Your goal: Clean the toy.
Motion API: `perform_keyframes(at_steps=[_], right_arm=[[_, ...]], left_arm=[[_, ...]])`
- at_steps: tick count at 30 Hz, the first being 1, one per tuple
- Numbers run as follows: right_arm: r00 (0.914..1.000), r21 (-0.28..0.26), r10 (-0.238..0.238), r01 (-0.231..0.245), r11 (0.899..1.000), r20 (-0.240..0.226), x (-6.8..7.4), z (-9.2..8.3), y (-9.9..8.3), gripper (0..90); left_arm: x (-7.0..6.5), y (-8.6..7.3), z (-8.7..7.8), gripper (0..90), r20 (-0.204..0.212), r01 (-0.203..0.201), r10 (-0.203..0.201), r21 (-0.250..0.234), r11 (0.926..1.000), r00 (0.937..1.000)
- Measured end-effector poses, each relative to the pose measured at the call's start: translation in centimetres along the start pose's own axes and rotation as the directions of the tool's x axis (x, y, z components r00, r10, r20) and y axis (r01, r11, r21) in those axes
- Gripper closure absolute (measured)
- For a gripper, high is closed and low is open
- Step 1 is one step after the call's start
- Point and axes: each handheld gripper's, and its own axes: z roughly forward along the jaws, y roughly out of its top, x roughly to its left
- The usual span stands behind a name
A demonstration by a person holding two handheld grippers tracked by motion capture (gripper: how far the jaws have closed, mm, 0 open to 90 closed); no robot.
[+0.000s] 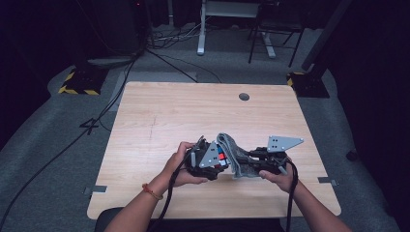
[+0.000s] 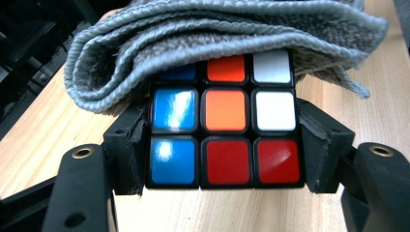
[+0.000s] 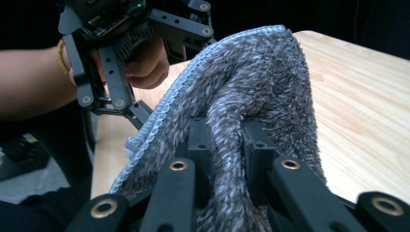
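Note:
A puzzle cube (image 2: 225, 130) with blue, orange, white and red stickers sits clamped between the jaws of my left gripper (image 2: 225, 150). A grey fluffy cloth (image 2: 212, 34) drapes over the cube's top row. In the right gripper view, my right gripper (image 3: 227, 145) is shut on a fold of that cloth (image 3: 251, 87), which bunches up between the pads. From above, the left gripper (image 1: 209, 159) and right gripper (image 1: 256, 162) meet near the table's front middle, with the cloth (image 1: 232, 152) between them and the cube (image 1: 221, 155) peeking out.
The wooden table (image 1: 159, 116) stretches away behind the hands, with a round cable hole (image 1: 244, 96) near its far edge. A person's forearms (image 1: 145, 203) enter from the bottom. Cables and stands lie on the grey floor beyond.

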Motion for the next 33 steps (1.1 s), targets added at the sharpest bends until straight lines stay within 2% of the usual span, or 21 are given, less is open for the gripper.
perform_keyframes(at_steps=[2,6,9,13,17,20,23,27,30,33], right_arm=[[1.0,-0.004,-0.007,0.007,1.0,0.001,0.2,0.0,0.1,78.1],[0.9989,0.011,-0.024,0.024,1.0,0.04,0.2,0.0,0.2,77.9],[0.9972,0.043,-0.025,0.022,0.999,0.07,0.0,0.2,-0.1,77.7],[0.9959,0.089,-0.02,0.012,0.996,0.089,-0.4,0.9,-0.7,77.6],[0.9949,0.134,-0.016,0.002,0.991,0.1,-0.7,1.4,-1.1,77.6],[0.996,0.116,-0.008,-0.002,0.993,0.089,-0.7,1.3,-1.1,77.7],[0.997,0.084,-0.013,0.006,0.996,0.076,-0.4,0.9,-0.7,77.7],[0.9958,0.071,-0.037,0.031,0.997,0.084,0.3,0.7,-0.3,77.7],[0.9969,0.042,-0.03,0.027,0.999,0.072,0.4,0.4,0.0,77.7],[0.9957,0.041,-0.046,0.043,0.998,0.081,0.7,0.2,0.2,77.6]], left_arm=[[0.0,0.0,0.0,32.7,0.005,0.006,-0.006,-0.007,1.0,1.0],[0.3,0.1,-0.4,33.0,0.005,0.019,-0.019,-0.023,0.9995,0.9998],[0.4,0.2,-0.8,33.1,0.011,0.025,-0.024,-0.045,0.9987,0.9996],[0.5,0.3,-1.1,33.1,0.012,0.029,-0.028,-0.057,0.9979,0.9995],[0.7,0.4,-1.6,33.2,0.016,0.038,-0.036,-0.089,0.9953,0.9992],[0.8,0.3,-1.7,33.1,0.015,0.037,-0.035,-0.091,0.9952,0.9993],[0.8,-0.1,-1.2,33.1,0.006,0.031,-0.03,-0.062,0.9976,0.9995],[0.8,-0.4,-0.7,33.1,0.022,0.034,-0.033,-0.045,0.9984,0.9992],[0.6,-0.5,-0.3,33.1,0.032,0.04,-0.039,-0.039,0.9984,0.9987],[0.2,-0.4,0.1,33.1,0.039,0.027,-0.026,-0.023,0.9994,0.9989]])
